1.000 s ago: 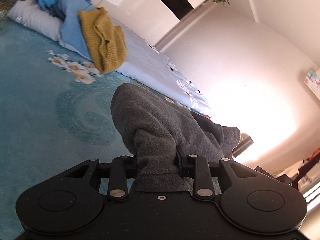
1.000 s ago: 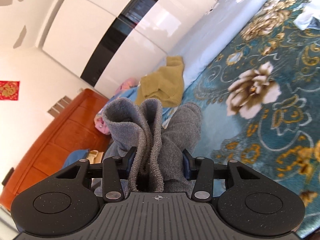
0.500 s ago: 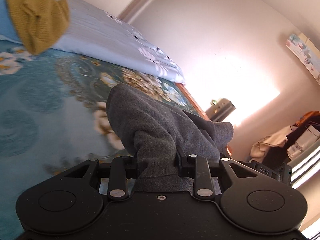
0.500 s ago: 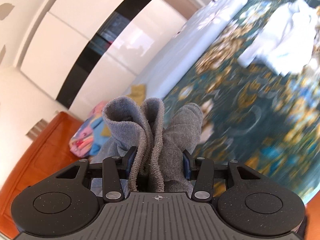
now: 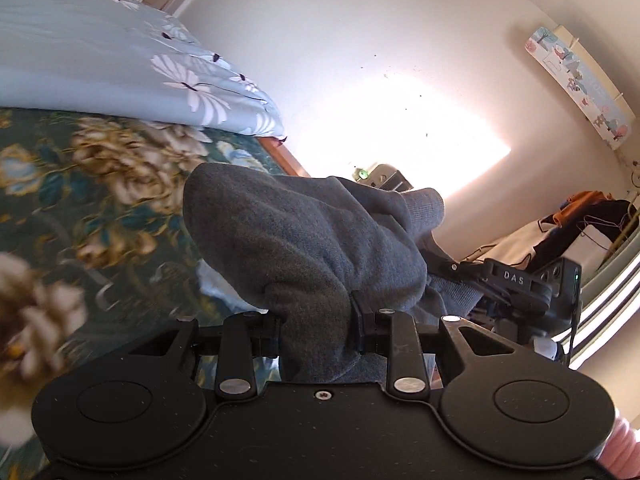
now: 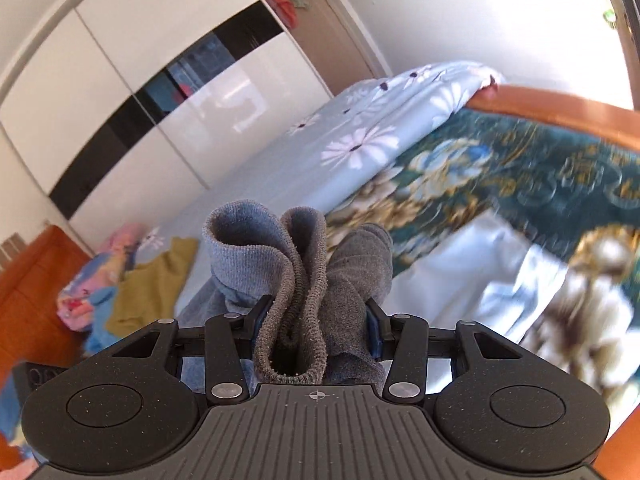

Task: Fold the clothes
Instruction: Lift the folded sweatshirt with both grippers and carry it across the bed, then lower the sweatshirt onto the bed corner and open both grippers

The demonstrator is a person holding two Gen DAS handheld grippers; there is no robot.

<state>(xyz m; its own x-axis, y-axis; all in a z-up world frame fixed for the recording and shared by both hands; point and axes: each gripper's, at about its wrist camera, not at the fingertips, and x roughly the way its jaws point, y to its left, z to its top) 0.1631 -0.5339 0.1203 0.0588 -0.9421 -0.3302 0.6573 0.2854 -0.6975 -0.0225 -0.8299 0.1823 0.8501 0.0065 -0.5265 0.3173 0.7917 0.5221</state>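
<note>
Grey garment (image 5: 304,248) bunched in both grippers hides their fingertips.

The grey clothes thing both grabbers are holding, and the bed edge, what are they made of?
The grey garment looks like soft knitted fabric, maybe wool or cotton: ribbed loops show along its rolled hem. The bed frame looks like polished wood, orange-brown and smooth, though motion blur hides any grain.

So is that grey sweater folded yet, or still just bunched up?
Bunched, not folded. The grey sweater bulges in loose lumps from the left gripper, and its ribbed hem curls out of the right gripper.
</note>
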